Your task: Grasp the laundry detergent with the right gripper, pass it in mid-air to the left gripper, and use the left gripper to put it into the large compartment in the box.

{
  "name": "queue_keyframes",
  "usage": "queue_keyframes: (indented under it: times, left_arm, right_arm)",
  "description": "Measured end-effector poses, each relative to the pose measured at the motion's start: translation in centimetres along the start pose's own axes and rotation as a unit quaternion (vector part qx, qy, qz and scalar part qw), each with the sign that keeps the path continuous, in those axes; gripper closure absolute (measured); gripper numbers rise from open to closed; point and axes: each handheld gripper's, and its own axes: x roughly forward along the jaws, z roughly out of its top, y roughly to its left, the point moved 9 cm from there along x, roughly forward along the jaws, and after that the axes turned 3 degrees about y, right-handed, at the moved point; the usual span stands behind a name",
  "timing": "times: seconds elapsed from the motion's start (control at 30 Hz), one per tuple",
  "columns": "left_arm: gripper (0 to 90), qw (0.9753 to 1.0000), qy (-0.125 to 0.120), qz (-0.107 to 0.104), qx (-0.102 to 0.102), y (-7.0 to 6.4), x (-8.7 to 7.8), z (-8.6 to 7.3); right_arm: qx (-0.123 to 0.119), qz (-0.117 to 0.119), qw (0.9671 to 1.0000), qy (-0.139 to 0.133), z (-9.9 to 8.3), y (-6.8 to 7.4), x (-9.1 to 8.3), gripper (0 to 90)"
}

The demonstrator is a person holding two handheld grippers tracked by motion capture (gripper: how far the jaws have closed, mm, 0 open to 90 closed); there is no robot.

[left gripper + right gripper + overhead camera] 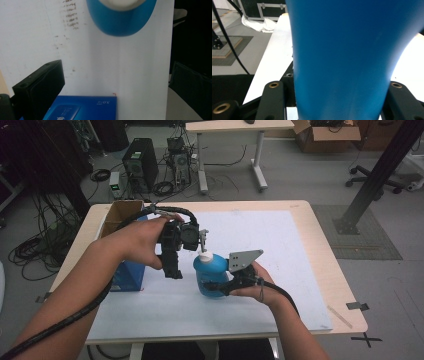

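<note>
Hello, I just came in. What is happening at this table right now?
A person at the table with a white sheet works with two handheld grippers. The right gripper clamps the body of a blue plastic bottle with a white cap, standing upright on the sheet. The left gripper hangs over the bottle's cap, jaws pointing down; whether it grips the cap cannot be told. A blue box sits beside a brown cardboard box at the table's left.

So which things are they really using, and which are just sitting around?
In use:
- blue bottle, gripped by the right gripper
- its white pump top, with the left gripper right above it

Just lying about:
- blue box on the table's left
- cardboard box behind it
- white sheet covering the table
</note>
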Motion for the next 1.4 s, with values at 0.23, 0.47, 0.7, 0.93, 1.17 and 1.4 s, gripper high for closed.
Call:
queue_keyframes:
  times: [0.23, 0.47, 0.7, 0.93, 1.17, 1.4]
  left_arm:
    - [0.2, 1.0000, 0.001, -0.004, 0.004, -0.3, 0.2, 0.4]
    - [0.3, 0.9999, 0.001, -0.009, 0.007, -0.5, 0.6, 0.6]
    - [0.4, 0.9999, 0.002, -0.015, 0.005, -0.7, 1.0, 0.7]
    - [0.4, 0.9999, 0.001, -0.012, 0.009, -0.7, 0.9, 1.0]
    - [0.5, 0.9999, 0.003, -0.015, 0.008, -0.9, 1.3, 0.9]
    - [4.5, 0.9999, 0.005, -0.010, 0.011, -0.9, 1.2, 0.8]
  right_arm:
    - [-0.004, 0.008, 1.0000, -0.003, 0.6, 0.3, 1.1, 45.1]
    - [-0.006, 0.013, 0.9999, -0.003, 0.8, 0.6, 2.3, 45.0]
    - [-0.004, 0.019, 0.9998, -0.011, 1.4, 0.8, 3.5, 45.0]
    - [-0.012, 0.023, 0.9995, -0.017, 2.4, 1.0, 4.2, 45.1]
    - [-0.013, 0.021, 0.9996, -0.017, 2.9, 1.0, 4.5, 45.0]
    - [-0.013, 0.015, 0.9996, -0.017, 3.1, 0.9, 4.5, 45.0]
